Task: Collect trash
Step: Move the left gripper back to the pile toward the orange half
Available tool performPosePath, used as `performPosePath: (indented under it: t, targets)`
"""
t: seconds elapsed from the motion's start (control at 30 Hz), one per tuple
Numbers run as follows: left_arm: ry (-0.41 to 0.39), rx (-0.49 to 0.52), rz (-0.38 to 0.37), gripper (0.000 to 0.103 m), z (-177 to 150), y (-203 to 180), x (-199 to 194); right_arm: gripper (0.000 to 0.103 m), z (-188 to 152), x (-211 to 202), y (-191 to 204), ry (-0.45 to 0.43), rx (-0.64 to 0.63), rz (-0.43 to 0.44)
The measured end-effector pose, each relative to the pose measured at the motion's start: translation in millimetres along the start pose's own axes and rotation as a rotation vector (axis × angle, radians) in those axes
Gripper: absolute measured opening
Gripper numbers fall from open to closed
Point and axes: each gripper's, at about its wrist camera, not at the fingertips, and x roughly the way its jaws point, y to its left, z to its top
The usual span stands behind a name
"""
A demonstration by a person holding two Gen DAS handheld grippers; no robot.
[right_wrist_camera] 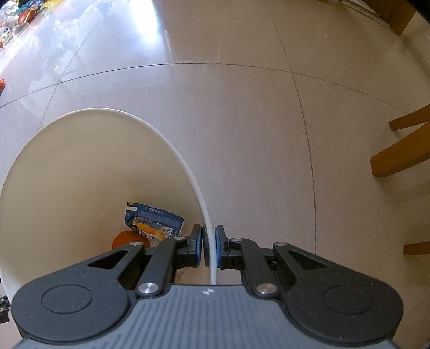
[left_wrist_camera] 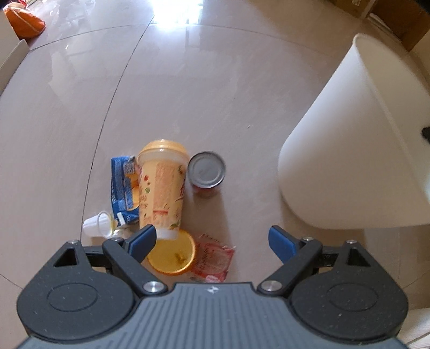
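Left claw (left_wrist_camera: 212, 241) spread, hiding orange lid's (left_wrist_camera: 172, 255) edge, red wrapper (left_wrist_camera: 215, 261) blurred

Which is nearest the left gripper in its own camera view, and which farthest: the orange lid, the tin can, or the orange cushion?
1. Orange lid: just ahead of the left gripper, by its left finger.
2. Tin can: farther ahead, mid-floor.
3. Orange cushion: far top-left corner.

Left gripper (left_wrist_camera: 212, 239), right gripper (right_wrist_camera: 208, 248): matte black speckled linkage arms, round pivot housings, silver screws, blue finger pads (left_wrist_camera: 280, 241), ribbed grey body with small white mark.
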Motion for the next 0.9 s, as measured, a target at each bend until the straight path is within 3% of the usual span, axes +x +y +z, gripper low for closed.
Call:
performPosePath:
  t: [0.47,0.7,0.9]
  targets:
    - [0.019,-0.157,0.044,0.09,-46,44,57,0.014,-2,2,10,0.003,-0.029,-0.04]
    - [0.051,-0.283,0.004,0.09,-58,62,83,0.014,-4,2,13,-0.005,-0.031,-0.048]
    - [0.071,-0.333,-0.004,0.09,-59,66,102,0.014,-4,2,13,-0.007,-0.027,-0.05]
